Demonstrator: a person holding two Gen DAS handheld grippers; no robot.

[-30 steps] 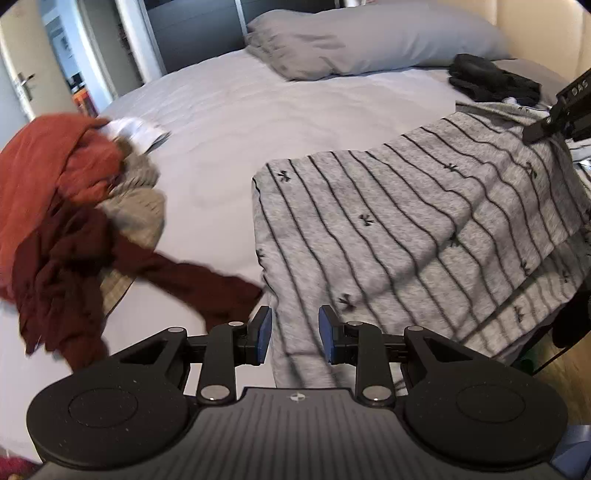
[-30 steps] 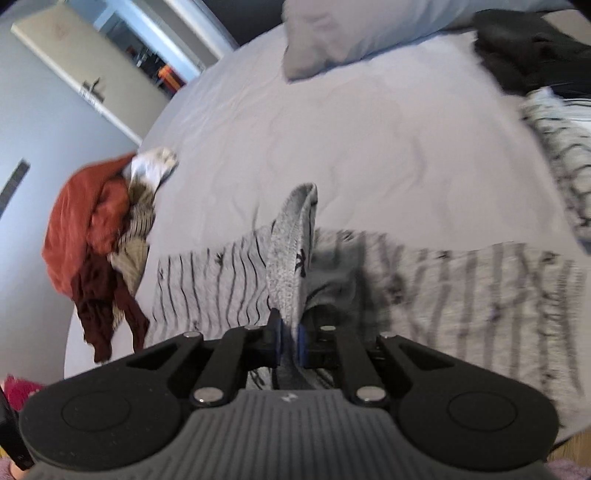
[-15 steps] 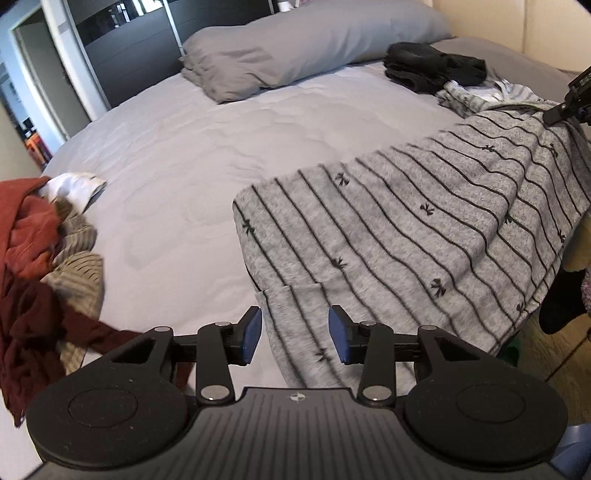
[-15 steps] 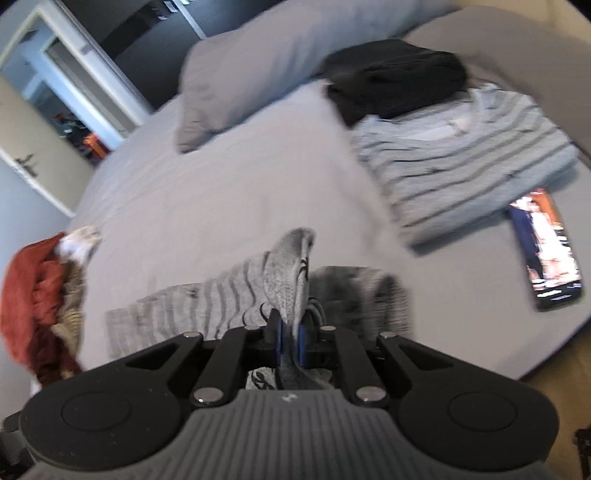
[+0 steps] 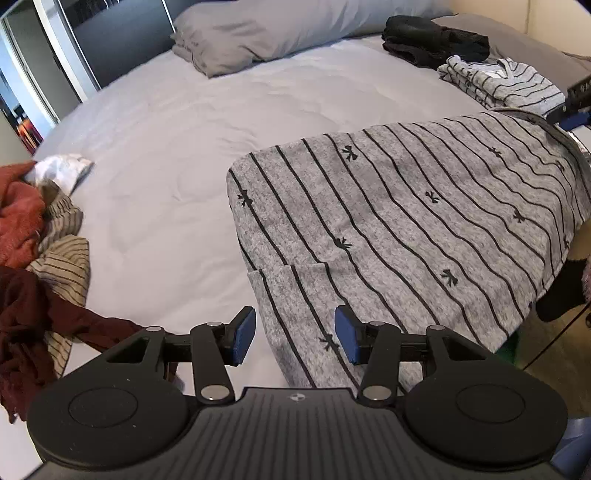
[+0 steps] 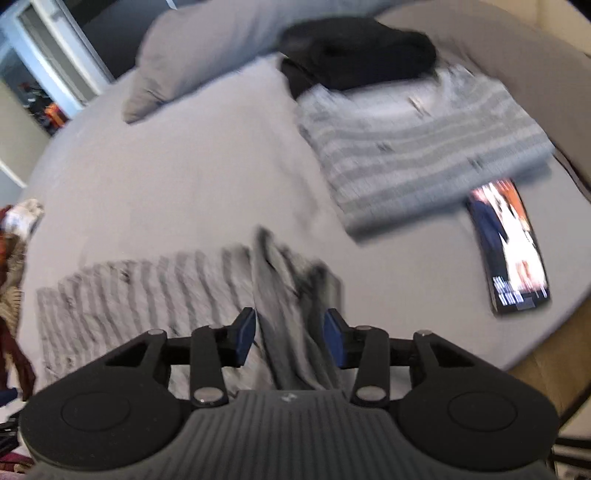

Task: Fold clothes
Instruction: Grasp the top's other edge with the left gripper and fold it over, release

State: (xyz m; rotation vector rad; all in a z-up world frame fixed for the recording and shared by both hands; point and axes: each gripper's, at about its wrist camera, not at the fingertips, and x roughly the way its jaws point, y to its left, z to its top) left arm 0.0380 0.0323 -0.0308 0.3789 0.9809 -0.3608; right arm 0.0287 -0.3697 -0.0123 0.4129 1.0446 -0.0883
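A grey garment with thin black stripes and small bows (image 5: 406, 229) lies spread across the near right of the bed (image 5: 221, 122), one edge folded over near my left gripper (image 5: 294, 338). The left jaws are opening; the cloth lies below the gap and the blue pads do not press on it. In the blurred right wrist view the same garment (image 6: 147, 295) lies flat at left, with a raised fold (image 6: 284, 295) running between the pads of my right gripper (image 6: 290, 336). Its jaws are opening and stand apart from the fold.
A heap of red, maroon and beige striped clothes (image 5: 33, 266) sits at the bed's left edge. A folded striped top (image 6: 417, 147) and a black garment (image 6: 354, 51) lie at the far right near a grey pillow (image 5: 295, 29). A lit phone (image 6: 509, 243) rests by the right edge.
The right gripper let go of the garment's fold, its jaws going from shut to apart, after swinging right towards the folded stack. The left jaws widened while that hand shifted right over the spread garment.
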